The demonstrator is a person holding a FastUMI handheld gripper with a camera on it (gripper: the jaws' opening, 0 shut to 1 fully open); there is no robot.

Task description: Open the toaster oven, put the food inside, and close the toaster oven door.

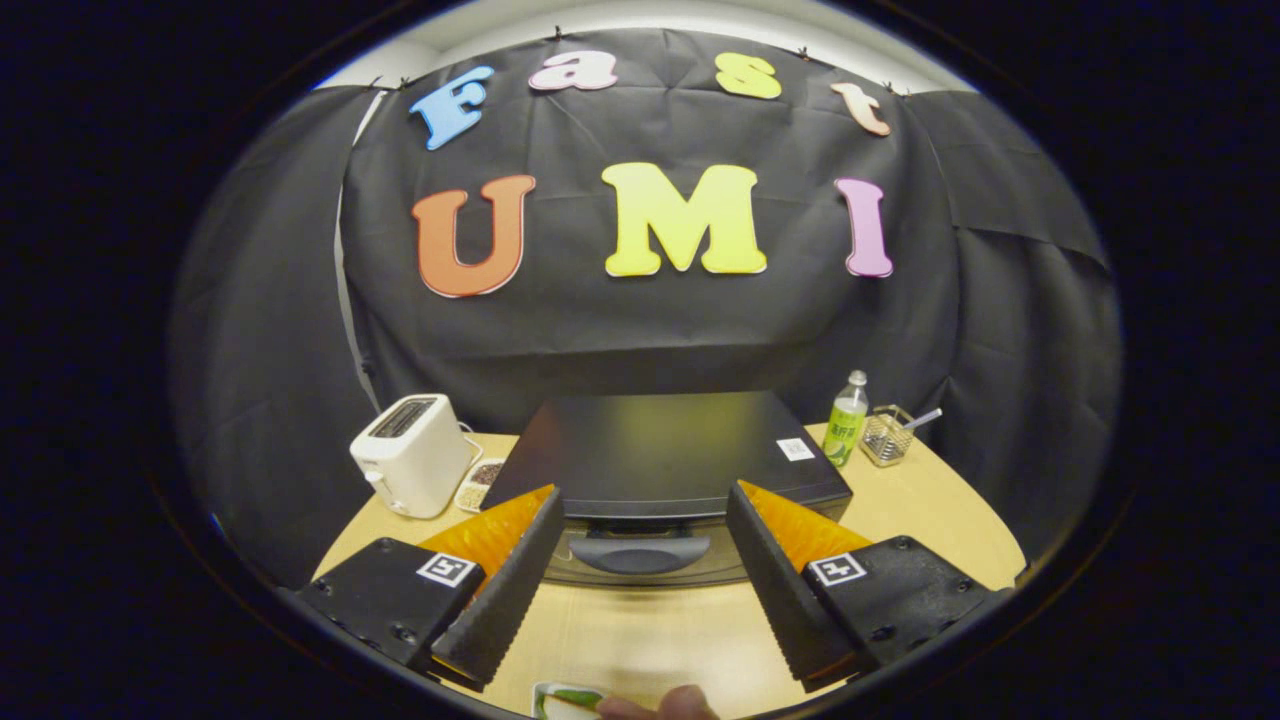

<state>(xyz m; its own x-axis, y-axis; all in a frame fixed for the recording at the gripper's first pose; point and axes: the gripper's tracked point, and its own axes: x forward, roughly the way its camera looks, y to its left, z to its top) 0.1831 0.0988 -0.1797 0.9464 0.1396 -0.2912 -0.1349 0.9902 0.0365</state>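
A black toaster oven stands on the wooden table straight ahead, its glass door shut and its dark handle facing me. My gripper hovers over the table in front of it, open wide, with the handle seen between the fingertips and nothing held. Close below the fingers, at the table's near edge, a white plate with green food lies beside a person's fingers.
A white slot toaster sits left of the oven, with a small dish of food beside it. Right of the oven stand a green drink bottle and a clear glass cup holding a spoon.
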